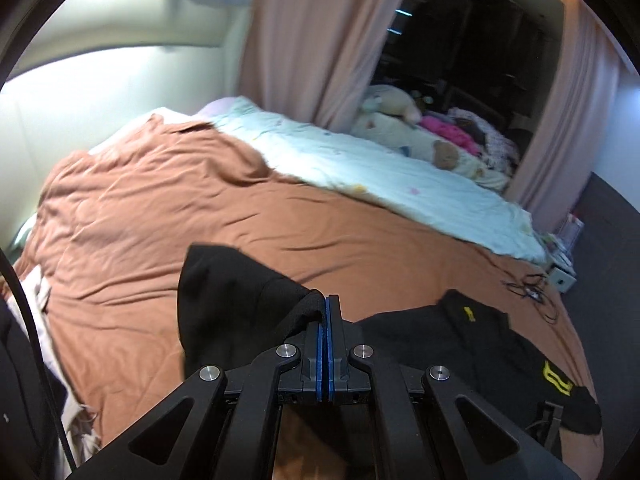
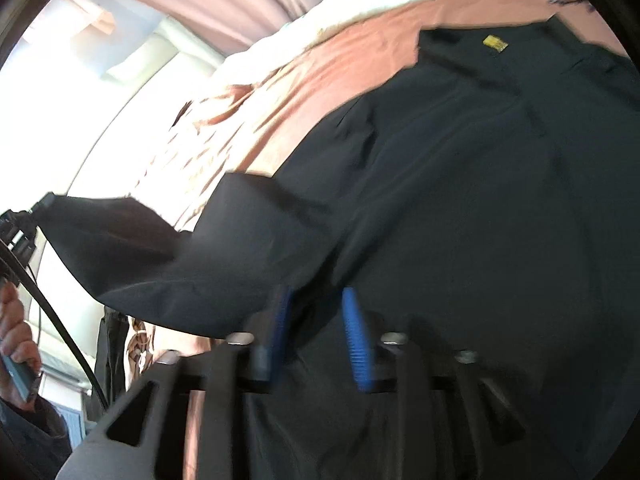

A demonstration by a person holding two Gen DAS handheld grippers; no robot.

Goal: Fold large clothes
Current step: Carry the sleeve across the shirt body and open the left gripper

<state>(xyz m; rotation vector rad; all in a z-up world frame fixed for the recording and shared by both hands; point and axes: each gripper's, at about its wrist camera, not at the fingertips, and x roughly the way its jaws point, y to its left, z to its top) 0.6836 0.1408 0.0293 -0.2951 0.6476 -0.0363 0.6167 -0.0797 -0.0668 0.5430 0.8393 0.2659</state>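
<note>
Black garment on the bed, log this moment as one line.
left tool: shut on black garment edge, lifted | right tool: open over garment | brown bedsheet: underneath

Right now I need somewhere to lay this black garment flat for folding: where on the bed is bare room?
The brown sheet lies bare between the black garment and the pale blue quilt, toward the wall. It is crowded along the window side with stuffed toys, at the near left edge with light clothes, and cables sit at the far right.
</note>
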